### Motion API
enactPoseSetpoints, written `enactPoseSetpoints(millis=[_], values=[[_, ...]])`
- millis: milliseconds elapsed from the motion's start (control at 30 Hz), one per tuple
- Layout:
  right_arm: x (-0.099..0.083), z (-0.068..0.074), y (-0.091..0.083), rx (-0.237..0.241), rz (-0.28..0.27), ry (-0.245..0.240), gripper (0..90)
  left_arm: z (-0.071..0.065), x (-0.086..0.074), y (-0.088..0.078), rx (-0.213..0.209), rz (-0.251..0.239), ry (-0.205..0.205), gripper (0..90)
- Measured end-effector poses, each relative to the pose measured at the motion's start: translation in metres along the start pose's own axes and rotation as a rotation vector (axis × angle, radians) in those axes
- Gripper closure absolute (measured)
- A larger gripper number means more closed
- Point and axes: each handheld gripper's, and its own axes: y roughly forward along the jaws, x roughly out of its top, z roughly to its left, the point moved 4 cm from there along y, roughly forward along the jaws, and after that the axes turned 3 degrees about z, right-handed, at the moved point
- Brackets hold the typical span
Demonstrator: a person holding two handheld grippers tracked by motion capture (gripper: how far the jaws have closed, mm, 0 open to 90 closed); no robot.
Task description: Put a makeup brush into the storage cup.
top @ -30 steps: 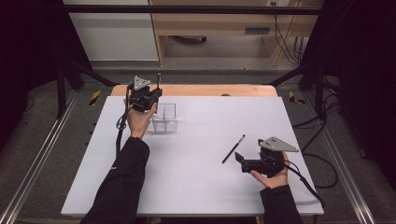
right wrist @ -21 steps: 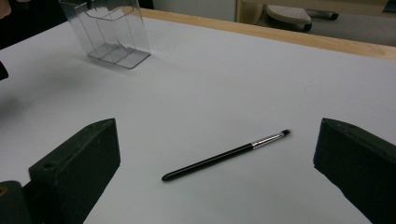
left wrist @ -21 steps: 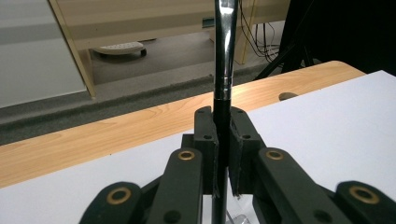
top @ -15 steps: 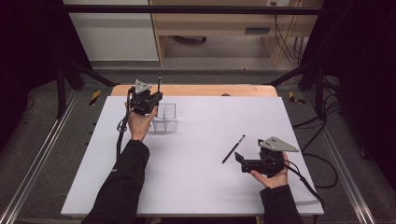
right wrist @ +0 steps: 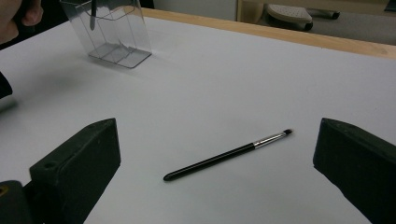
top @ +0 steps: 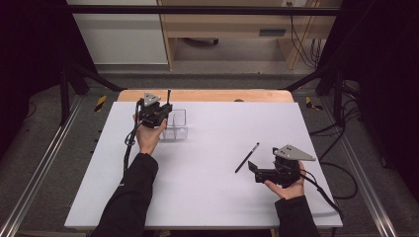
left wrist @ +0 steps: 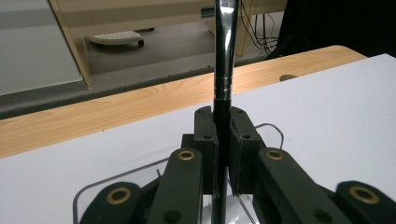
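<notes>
Two left fingers tight on upright brush; right fingers wide apart, empty.

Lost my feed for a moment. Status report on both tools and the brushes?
Left tool shut on upright brush, over clear holder. Right tool open, idle, second brush flat on table ahead. Nothing in the way.

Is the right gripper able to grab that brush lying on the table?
Probably yes. The right gripper is open, and the brush lies flat on the bare white table just ahead of it, between its jaws' line, with nothing in the way.
</notes>
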Motion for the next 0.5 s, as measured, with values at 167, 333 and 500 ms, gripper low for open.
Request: enactPoseSetpoints(millis=[167, 333, 500], values=[[0.000, 0.000, 0.000, 0.001, -0.002, 0.000, 1.1, 0.000, -0.004, 0.000, 0.000, 0.002, -0.003, 83.1], [0.000, 0.001, 0.000, 0.002, -0.003, 0.002, 1.2, 0.000, -0.009, 0.001, 0.003, 0.009, 0.007, 83.1], [0.001, 0.001, -0.001, 0.003, -0.005, 0.002, 1.1, -0.001, -0.013, 0.001, 0.003, 0.017, 0.012, 83.0]])
